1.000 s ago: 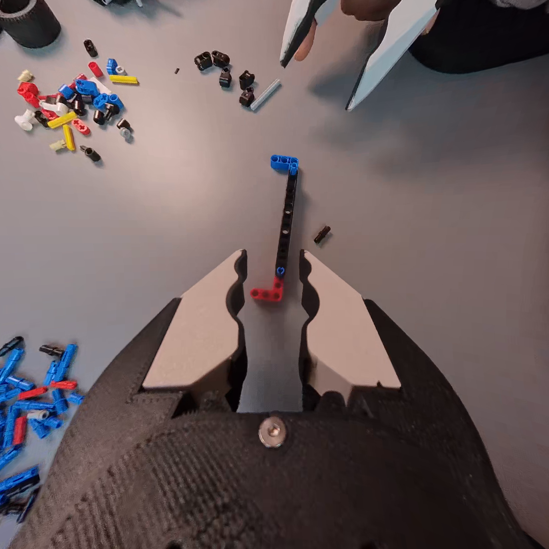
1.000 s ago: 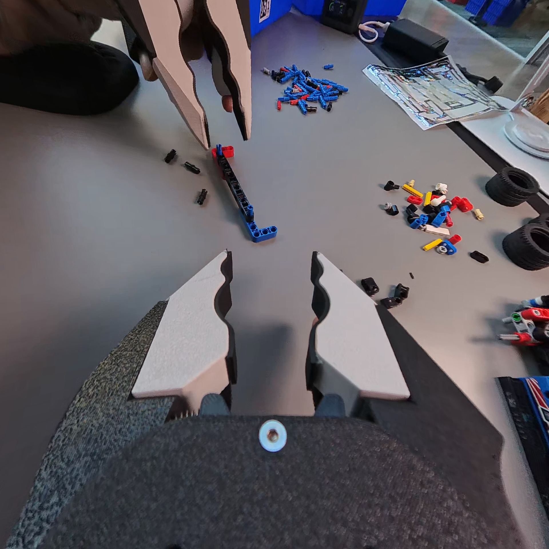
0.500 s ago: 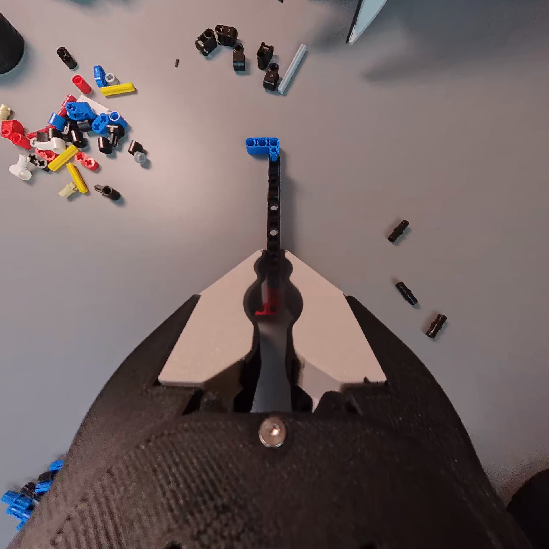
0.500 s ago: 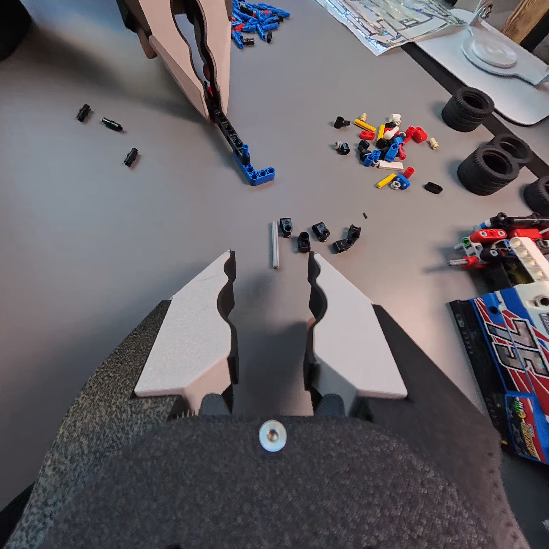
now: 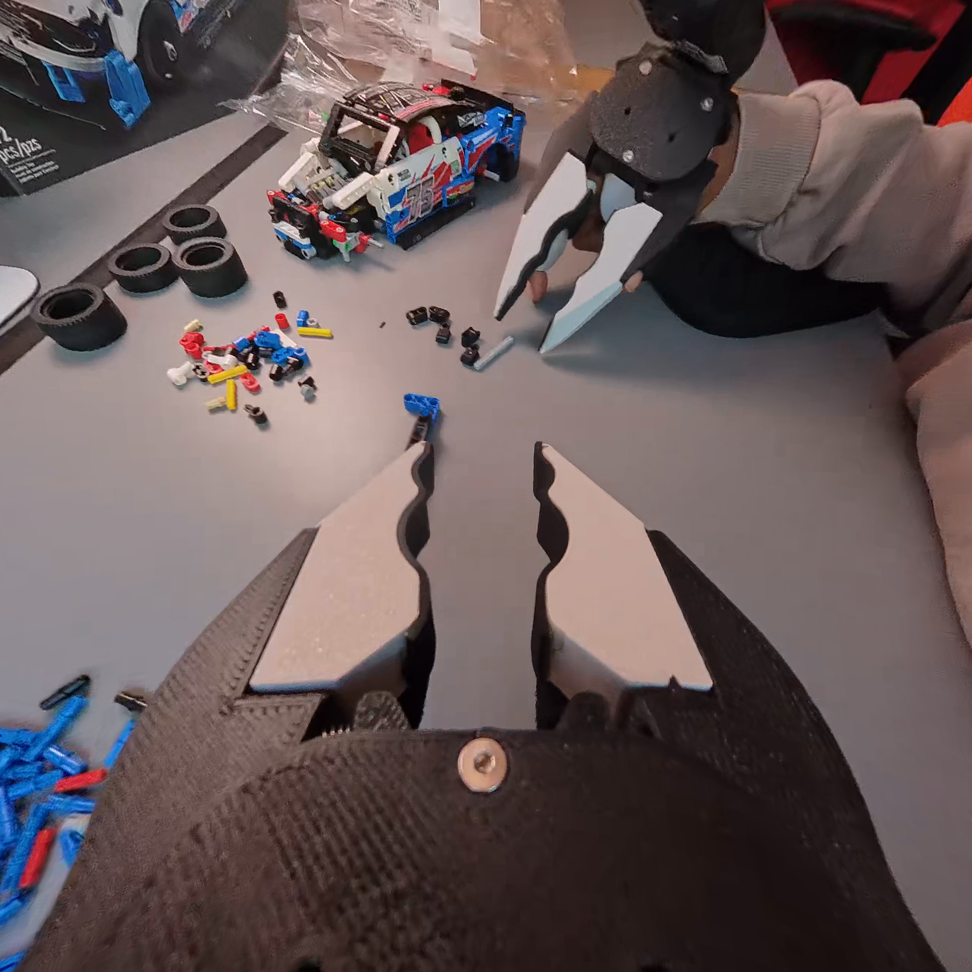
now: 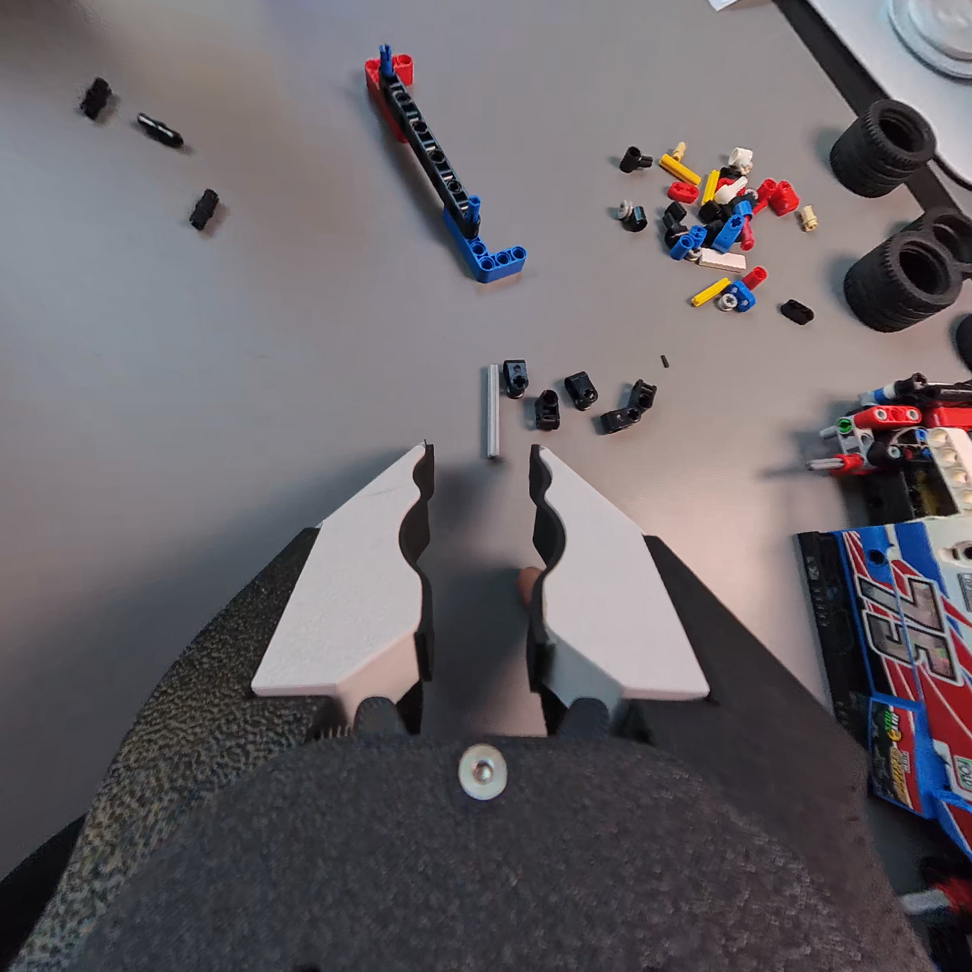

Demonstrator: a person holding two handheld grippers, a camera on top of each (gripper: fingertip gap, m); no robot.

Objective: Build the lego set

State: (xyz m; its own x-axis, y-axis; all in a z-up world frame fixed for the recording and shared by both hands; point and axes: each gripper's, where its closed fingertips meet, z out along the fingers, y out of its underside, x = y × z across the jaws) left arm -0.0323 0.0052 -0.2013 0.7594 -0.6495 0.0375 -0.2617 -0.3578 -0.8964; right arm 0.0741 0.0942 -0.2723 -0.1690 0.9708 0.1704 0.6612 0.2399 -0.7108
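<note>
A black beam (image 6: pixel 431 158) with a red L-piece (image 6: pixel 374 79) at its far end and a blue L-piece (image 6: pixel 494 260) at its near end lies free on the grey table. In the left wrist view only its blue end (image 5: pixel 421 404) shows, just past my left finger. My left gripper (image 5: pixel 481 447) is open and empty, above and behind the beam. My right gripper (image 6: pixel 481 447) is open and empty, tips just short of a thin grey axle (image 6: pixel 493 410). It also shows in the left wrist view (image 5: pixel 519 335), tips near the axle (image 5: pixel 493 353).
Black connectors (image 6: pixel 578 392) lie right of the axle. Three black pins (image 6: pixel 158 129) lie far left. A pile of small coloured parts (image 6: pixel 720 210), black tyres (image 6: pixel 904 273) and the part-built car (image 5: pixel 400 173) are on the right. Blue pins (image 5: pixel 37 778) lie beside my left gripper.
My left gripper was shut on the beam's red end; it has let go, opened and drawn back. My right gripper has moved in closer to the grey axle.
</note>
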